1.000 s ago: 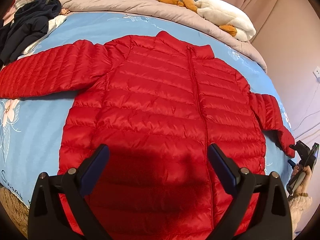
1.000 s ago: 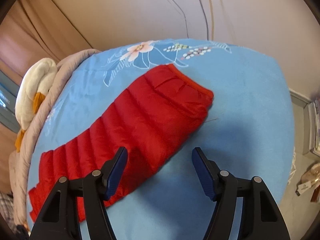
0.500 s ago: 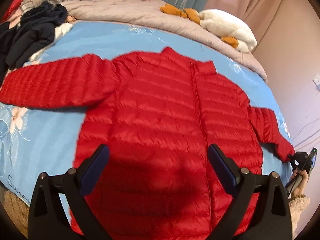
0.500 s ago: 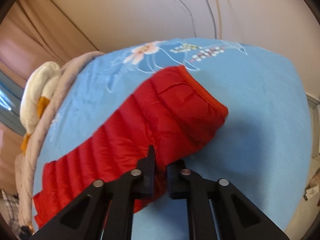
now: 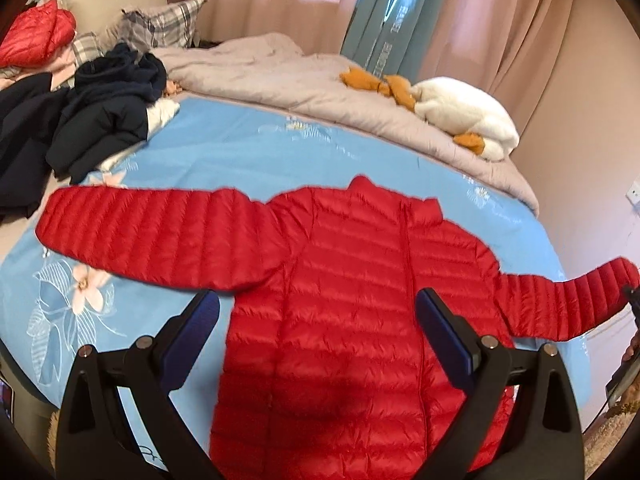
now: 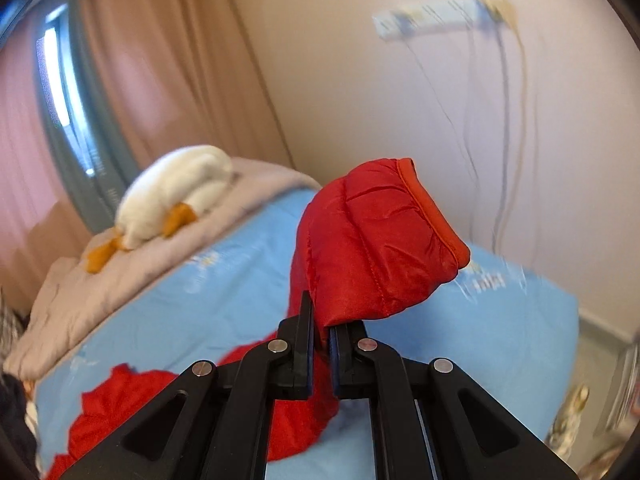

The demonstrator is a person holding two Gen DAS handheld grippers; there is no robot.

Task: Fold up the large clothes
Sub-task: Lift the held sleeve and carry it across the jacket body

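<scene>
A red quilted down jacket (image 5: pixel 360 304) lies front up on the blue flowered bedsheet (image 5: pixel 224 152), its left sleeve (image 5: pixel 152 232) stretched flat toward the dark clothes. My left gripper (image 5: pixel 318 332) hangs open above the jacket's lower body, nothing between its fingers. The right sleeve (image 5: pixel 568 300) is raised off the sheet at the right edge. In the right wrist view my right gripper (image 6: pixel 321 336) is shut on that sleeve just below the cuff (image 6: pixel 384 236), which stands up above the fingers.
A heap of dark clothes (image 5: pixel 80 116) lies at the bed's left. A grey duvet (image 5: pixel 288 76) and a white plush duck (image 5: pixel 464 116) lie along the far side. Another red garment (image 5: pixel 36 36) sits far left. Wall and hanging cables (image 6: pixel 500 128) are close on the right.
My right gripper closed on the sleeve near the cuff and lifted it off the sheet. My left gripper rose and tilted up, so more of the bed and curtains shows.
</scene>
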